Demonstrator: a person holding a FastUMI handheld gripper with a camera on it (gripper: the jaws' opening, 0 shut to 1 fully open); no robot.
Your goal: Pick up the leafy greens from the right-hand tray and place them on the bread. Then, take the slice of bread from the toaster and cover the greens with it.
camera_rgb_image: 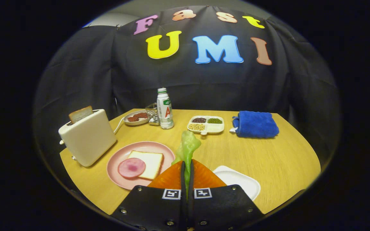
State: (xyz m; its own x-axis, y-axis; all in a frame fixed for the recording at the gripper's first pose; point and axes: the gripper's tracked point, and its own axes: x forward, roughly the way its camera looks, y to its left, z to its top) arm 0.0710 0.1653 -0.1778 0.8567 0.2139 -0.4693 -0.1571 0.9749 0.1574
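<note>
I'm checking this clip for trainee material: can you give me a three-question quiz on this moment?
1. True or false: the tongs are shut on the leafy greens.
2. What lies on the bread slice on the pink plate?
A. a round ham slice
B. leafy greens
C. nothing
3. Fill in: the second slice of bread stands in the ____.

Key:
1. True; both fingers press on the leaf.
2. A; the ham slice overlaps the bread's near corner.
3. Toaster, beside the pink plate.
</note>
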